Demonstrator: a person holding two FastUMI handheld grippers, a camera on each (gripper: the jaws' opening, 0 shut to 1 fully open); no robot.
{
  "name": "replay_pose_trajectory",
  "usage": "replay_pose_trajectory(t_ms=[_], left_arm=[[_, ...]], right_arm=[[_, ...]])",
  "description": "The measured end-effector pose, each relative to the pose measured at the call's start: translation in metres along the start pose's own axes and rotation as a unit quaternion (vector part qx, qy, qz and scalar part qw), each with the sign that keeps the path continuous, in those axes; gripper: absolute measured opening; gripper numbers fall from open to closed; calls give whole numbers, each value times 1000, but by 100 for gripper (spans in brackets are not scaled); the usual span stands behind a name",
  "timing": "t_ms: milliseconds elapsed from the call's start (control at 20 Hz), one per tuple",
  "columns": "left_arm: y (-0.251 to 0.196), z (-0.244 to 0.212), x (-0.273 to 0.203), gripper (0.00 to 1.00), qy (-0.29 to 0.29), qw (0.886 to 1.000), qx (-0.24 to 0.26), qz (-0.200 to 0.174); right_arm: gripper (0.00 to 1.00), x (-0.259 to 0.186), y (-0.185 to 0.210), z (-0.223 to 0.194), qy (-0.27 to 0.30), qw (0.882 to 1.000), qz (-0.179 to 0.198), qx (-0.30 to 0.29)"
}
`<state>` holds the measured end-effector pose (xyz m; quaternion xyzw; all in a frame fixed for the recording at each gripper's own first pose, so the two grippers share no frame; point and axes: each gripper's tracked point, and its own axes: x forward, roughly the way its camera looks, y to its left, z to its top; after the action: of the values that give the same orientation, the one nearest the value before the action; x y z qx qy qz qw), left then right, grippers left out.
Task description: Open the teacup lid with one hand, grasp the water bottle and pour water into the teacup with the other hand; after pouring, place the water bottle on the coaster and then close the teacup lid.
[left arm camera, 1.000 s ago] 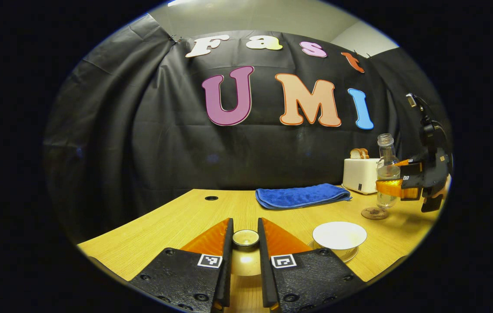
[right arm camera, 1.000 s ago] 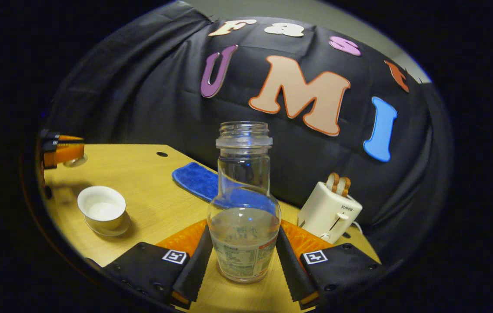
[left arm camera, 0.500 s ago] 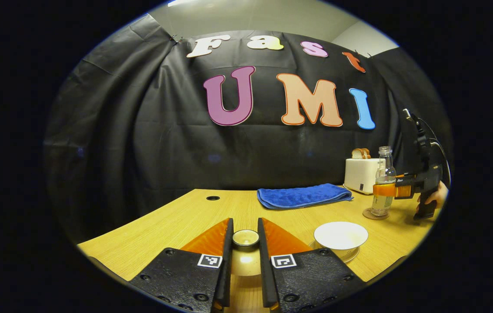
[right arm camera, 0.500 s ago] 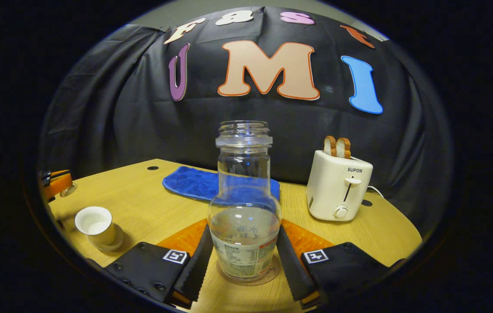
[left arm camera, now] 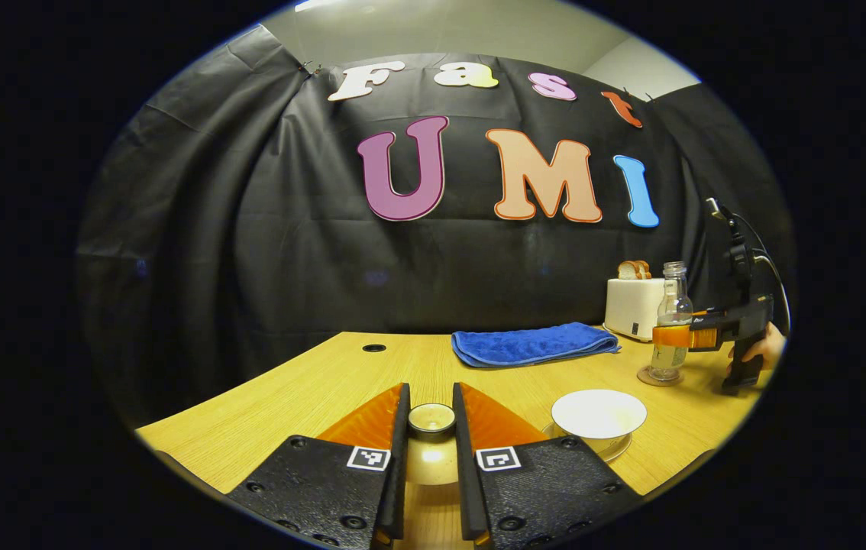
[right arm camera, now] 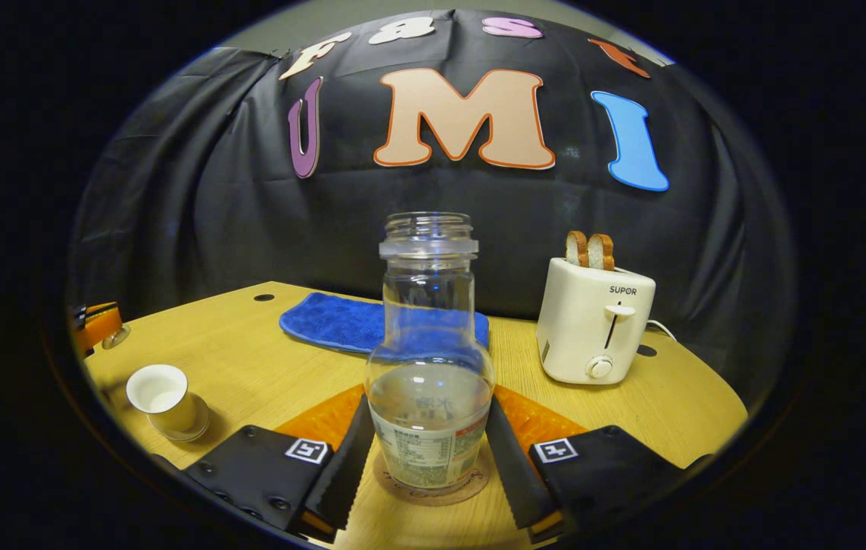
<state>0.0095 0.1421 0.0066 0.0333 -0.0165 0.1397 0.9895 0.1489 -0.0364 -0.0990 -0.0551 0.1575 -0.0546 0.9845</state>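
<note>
Water bottle point(right arm camera: 430, 397) stands upright on the coaster point(right arm camera: 433, 481) at lower centre of my right gripper view, my right claw point(right arm camera: 428, 458) clamped on its sides; bare wooden surface point(right arm camera: 250, 359) lies left toward the open teacup point(right arm camera: 162, 393). My left claw point(left arm camera: 430, 428) grips the teacup lid point(left arm camera: 431, 418), level, low.

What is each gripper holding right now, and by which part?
The left gripper grips the teacup lid by its knob. The right gripper clamps the water bottle around its lower body, over the coaster.
</note>
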Motion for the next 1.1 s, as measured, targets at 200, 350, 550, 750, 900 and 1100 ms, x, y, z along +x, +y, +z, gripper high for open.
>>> replay_pose_trajectory(t_ms=[200, 350, 550, 750, 900, 1100], left_arm=[[0, -1, -1, 26, 0, 1000, 0, 0], [-1, 0, -1, 26, 0, 1000, 0, 0], [0, -1, -1, 26, 0, 1000, 0, 0], [-3, -1, 0, 26, 0, 1000, -1, -4], [-6, 0, 0, 26, 0, 1000, 0, -7], [-14, -1, 4, 26, 0, 1000, -1, -22]], right_arm=[[87, -4, -5, 1, -3, 1000, 2, 8], [89, -8, -7, 4, -10, 1000, 0, 12], [89, -17, -11, 0, -7, 1000, 2, 26], [84, -32, -11, -7, -10, 1000, 3, 28], [89, -46, -11, -9, -17, 1000, 5, 24], [89, -68, -9, -13, -26, 999, 9, 19]])
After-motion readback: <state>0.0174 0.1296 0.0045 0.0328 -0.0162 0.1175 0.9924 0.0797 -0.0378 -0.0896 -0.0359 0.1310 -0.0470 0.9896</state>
